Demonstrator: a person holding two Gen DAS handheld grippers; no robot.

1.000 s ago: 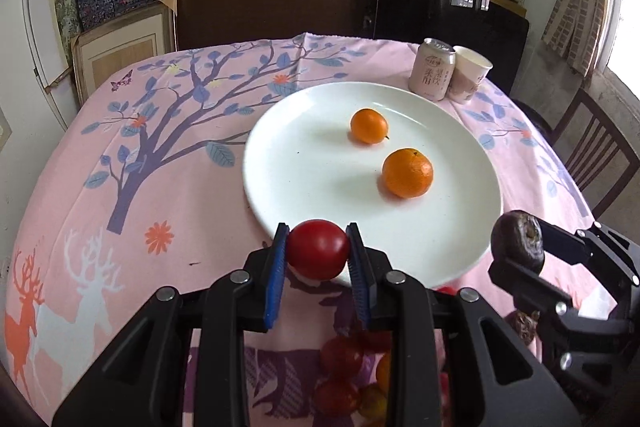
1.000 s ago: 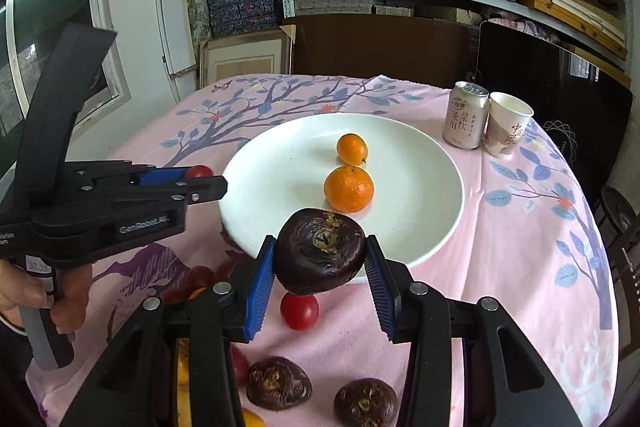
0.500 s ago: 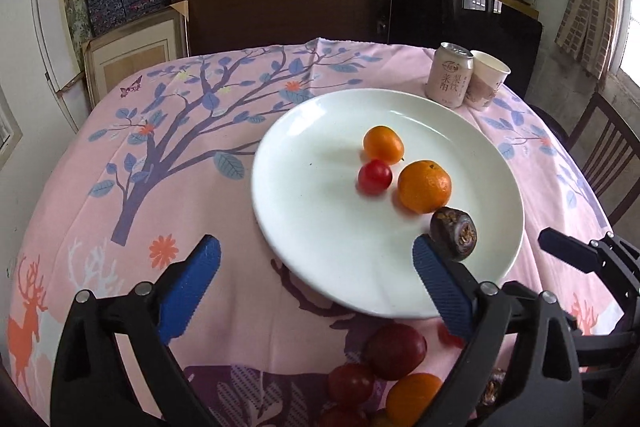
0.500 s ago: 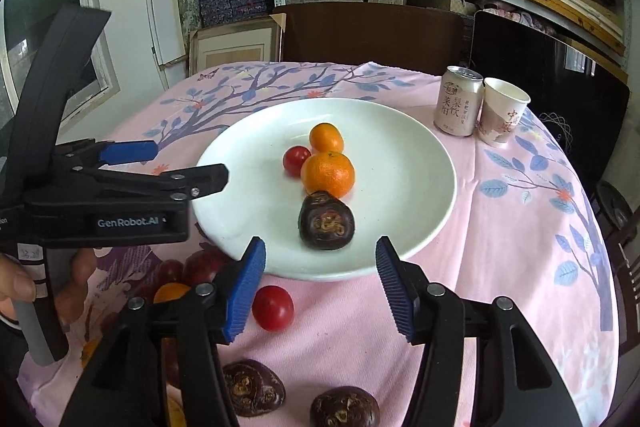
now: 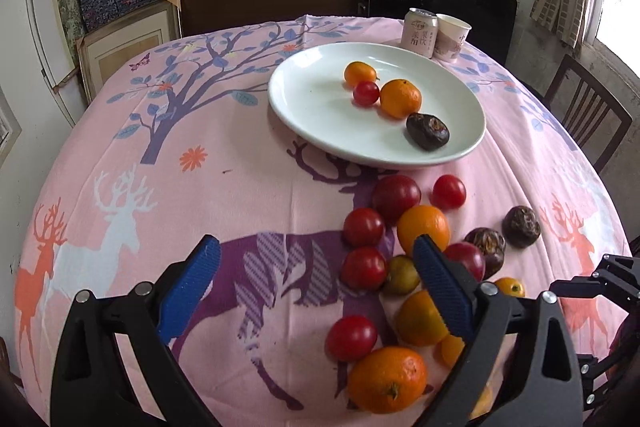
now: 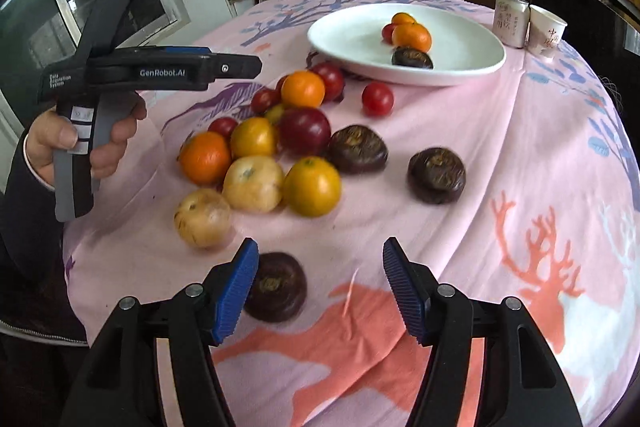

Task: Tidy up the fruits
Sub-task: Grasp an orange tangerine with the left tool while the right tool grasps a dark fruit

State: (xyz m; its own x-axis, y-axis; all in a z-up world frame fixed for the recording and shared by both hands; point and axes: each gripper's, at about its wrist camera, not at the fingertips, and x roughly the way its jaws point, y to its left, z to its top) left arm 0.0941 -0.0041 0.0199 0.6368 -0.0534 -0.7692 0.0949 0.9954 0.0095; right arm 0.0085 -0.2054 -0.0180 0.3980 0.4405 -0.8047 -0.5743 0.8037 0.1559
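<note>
A white plate [image 5: 320,107] [image 6: 460,43] holds two oranges, a red tomato [image 5: 366,93] and a dark brown fruit [image 5: 427,131] [image 6: 412,58]. Near the table's front lies a pile of loose fruit: tomatoes [image 5: 363,227], oranges [image 5: 423,227] [image 6: 303,89], yellow fruits [image 6: 253,183] and dark brown fruits [image 6: 436,175]. My left gripper [image 5: 316,283] is open and empty above the cloth, left of the pile. My right gripper [image 6: 318,285] is open and empty, with a dark brown fruit [image 6: 276,287] beside its left finger.
A drink can [image 5: 419,33] and a paper cup [image 5: 452,37] stand behind the plate. The round table has a pink deer-print cloth [image 5: 160,147]. A wooden chair [image 5: 588,111] stands at the right. Shelves and boxes line the back wall.
Both grippers opened, leaving the tomato and the dark brown fruit on the plate. Both then drew back from the plate toward the fruit pile near the table's front.
</note>
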